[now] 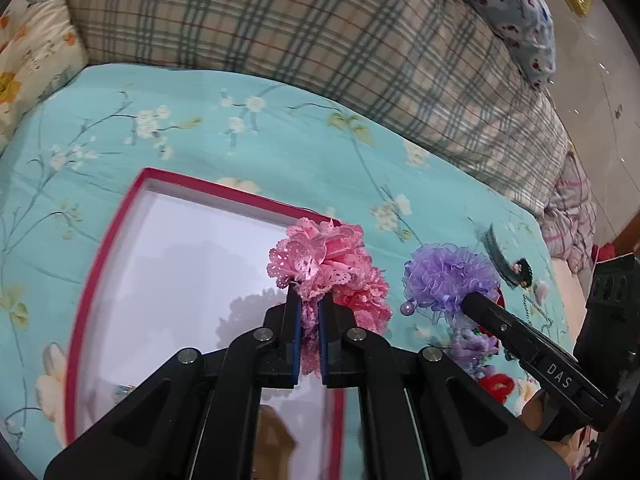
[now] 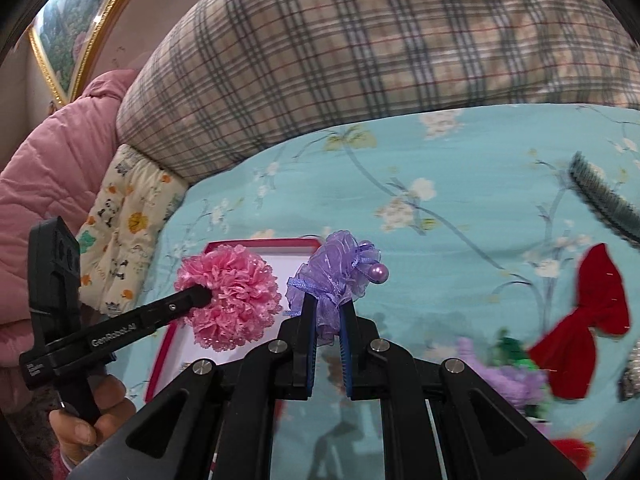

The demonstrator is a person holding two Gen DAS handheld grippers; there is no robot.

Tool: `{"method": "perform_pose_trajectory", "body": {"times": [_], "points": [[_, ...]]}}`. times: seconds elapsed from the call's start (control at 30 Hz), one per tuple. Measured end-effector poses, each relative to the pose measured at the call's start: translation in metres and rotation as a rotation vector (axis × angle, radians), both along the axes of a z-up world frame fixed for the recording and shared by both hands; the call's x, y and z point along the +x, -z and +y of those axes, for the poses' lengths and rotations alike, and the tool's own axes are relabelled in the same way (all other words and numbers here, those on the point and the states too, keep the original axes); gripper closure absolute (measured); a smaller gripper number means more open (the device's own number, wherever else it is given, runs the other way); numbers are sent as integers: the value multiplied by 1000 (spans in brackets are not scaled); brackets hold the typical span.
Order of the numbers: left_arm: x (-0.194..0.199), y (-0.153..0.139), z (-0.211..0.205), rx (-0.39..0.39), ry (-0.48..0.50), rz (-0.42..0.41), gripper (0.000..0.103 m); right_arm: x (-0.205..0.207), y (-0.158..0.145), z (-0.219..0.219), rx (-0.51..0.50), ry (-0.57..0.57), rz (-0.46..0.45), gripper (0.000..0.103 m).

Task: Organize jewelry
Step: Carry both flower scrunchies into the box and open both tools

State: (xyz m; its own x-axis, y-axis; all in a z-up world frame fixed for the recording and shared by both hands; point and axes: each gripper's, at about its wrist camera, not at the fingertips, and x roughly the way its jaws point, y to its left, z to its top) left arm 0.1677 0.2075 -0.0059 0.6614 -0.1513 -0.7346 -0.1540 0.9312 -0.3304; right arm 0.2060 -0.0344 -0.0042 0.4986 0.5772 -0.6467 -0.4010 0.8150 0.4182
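Observation:
My left gripper [image 1: 310, 300] is shut on a pink lace flower hair piece [image 1: 328, 264], held above the right edge of a red-rimmed box [image 1: 108, 232] with a white inside. My right gripper [image 2: 329, 304] is shut on a purple organza flower hair piece [image 2: 340, 272] with a lilac bead, held just right of the pink one [image 2: 230, 296]. The box corner shows behind them in the right wrist view [image 2: 260, 245]. The purple piece also shows in the left wrist view [image 1: 448, 280], with the right gripper's finger [image 1: 516, 328] beneath it.
On the turquoise flowered bedspread [image 2: 460, 168] lie a red velvet bow [image 2: 596, 308], a dark comb [image 2: 600, 196], a lilac scrunchie [image 2: 508, 376] and green and red pieces. A plaid quilt [image 1: 320, 40] lies rolled behind. A pink jacket [image 2: 52, 160] is at left.

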Motion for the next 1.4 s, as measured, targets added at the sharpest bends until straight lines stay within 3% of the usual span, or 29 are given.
{"method": "perform_pose_trajectory", "body": {"times": [0.33,0.63,0.93,1.13,1.2,1.23,1.3,1.37,1.4], "points": [[1,12,47,10,-106,12,98,2,10,60,25,-88,8,94],[2,32,69,18,-154,29,98,11,36,102,-23,-140,46,94],[14,61,83,5,-171,95,98,19,60,121,-99,-162,87,93],[11,68,86,4,-179,115,97,21,63,121,-102,-167,100,85],[10,67,86,8,-179,119,93,20,62,118,-103,-162,97,82],[10,66,87,4,-176,122,85,19,61,117,-104,-160,94,80],[9,66,85,5,-175,124,77,19,59,114,-103,-154,92,66],[7,65,84,16,-176,135,68,16,58,112,-96,-160,89,65],[5,65,84,17,-174,134,68,15,57,112,-97,-159,88,64]]}}
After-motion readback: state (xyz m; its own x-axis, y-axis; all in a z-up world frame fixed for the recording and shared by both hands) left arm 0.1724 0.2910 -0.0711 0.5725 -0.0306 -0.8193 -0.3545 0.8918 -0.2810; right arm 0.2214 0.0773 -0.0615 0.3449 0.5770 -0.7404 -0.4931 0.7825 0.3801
